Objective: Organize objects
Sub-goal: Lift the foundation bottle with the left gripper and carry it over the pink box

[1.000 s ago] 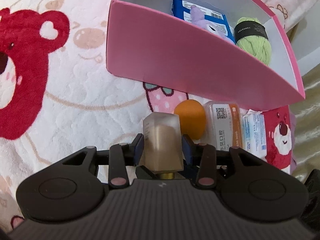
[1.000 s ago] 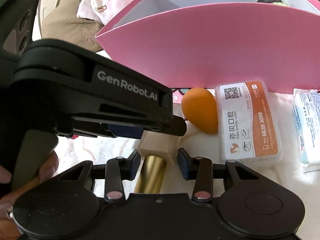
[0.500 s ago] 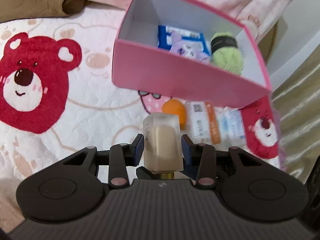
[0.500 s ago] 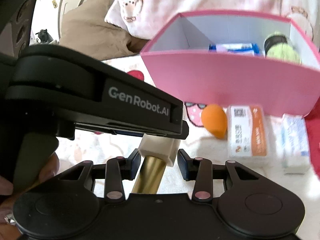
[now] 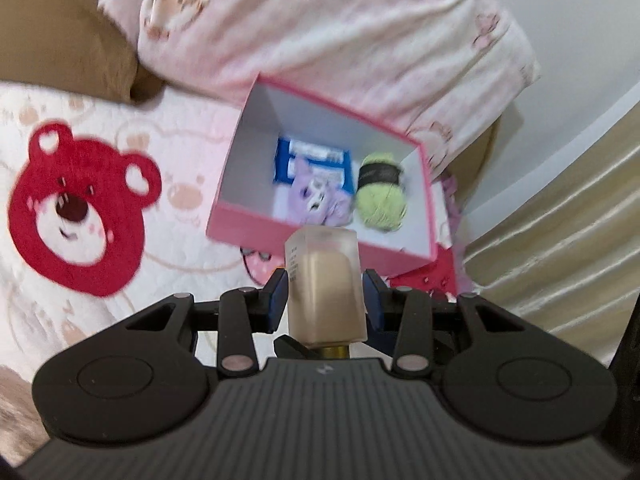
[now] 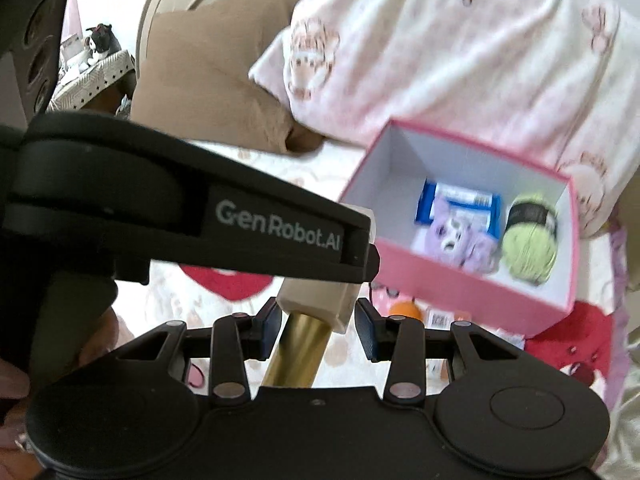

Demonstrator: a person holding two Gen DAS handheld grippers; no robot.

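Note:
My left gripper (image 5: pixel 325 294) is shut on a frosted beige bottle (image 5: pixel 325 284) with a gold cap, held high above the bedspread. The bottle's gold cap (image 6: pixel 298 352) lies between the fingers of my right gripper (image 6: pixel 316 322), whose jaws stand apart around it without clearly pressing it. The left gripper's body (image 6: pixel 180 216) crosses the right wrist view. Ahead and below is the open pink box (image 5: pixel 256 222) (image 6: pixel 440 284), holding a blue packet (image 5: pixel 308 160), a purple plush (image 5: pixel 318 200) and green yarn (image 5: pixel 380 200).
An orange sponge (image 6: pixel 404 310) and a small boxed item (image 6: pixel 442 320) lie on the bear-print bedspread (image 5: pixel 80 208) in front of the box. Pink pillows (image 5: pixel 340 28) and a brown cushion (image 6: pixel 208 68) sit behind. A gold curtain (image 5: pixel 560 240) hangs at right.
Both grippers have risen and pulled back with the bottle. The box now looks smaller and farther below, and its inside shows more fully.

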